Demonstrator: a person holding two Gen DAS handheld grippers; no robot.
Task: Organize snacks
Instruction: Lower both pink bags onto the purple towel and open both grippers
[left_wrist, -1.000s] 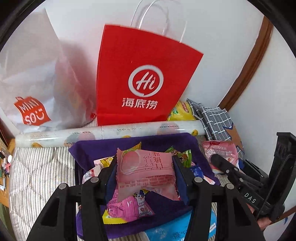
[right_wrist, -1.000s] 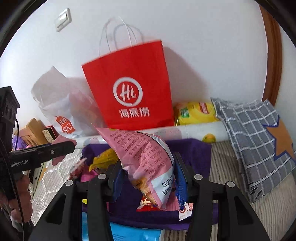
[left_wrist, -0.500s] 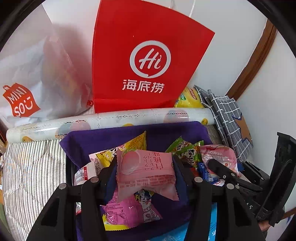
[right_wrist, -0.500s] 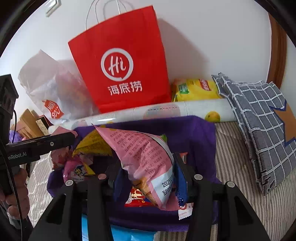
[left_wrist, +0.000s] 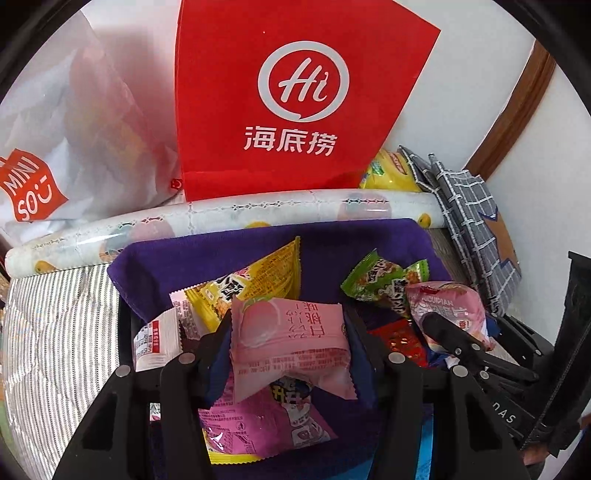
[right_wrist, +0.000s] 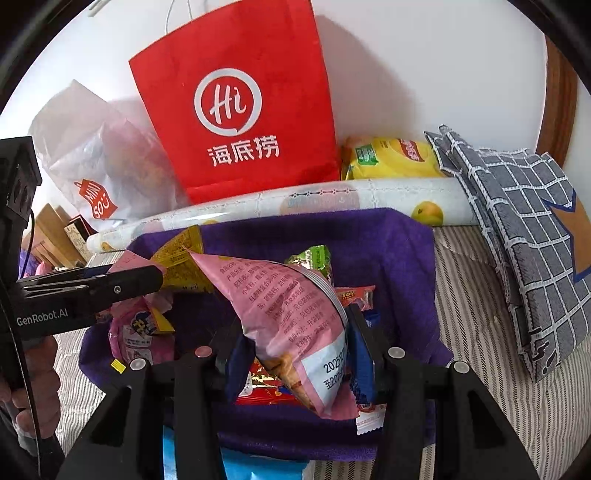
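Observation:
My left gripper is shut on a pink peach snack packet and holds it over the purple-lined basket. My right gripper is shut on a larger pink snack bag over the same basket. Loose snacks lie in the basket: a yellow packet, green packets, a pink packet and a red one. The right gripper with its bag shows at the right of the left wrist view. The left gripper shows at the left of the right wrist view.
A red paper bag stands against the wall behind the basket, with a white Miniso plastic bag to its left. A rolled printed sheet, a yellow chips bag and a checked grey cloth lie on the striped bedding.
Both grippers have moved forward and down toward the basket, still holding their pink packets. The red bag and basket now look closer and larger.

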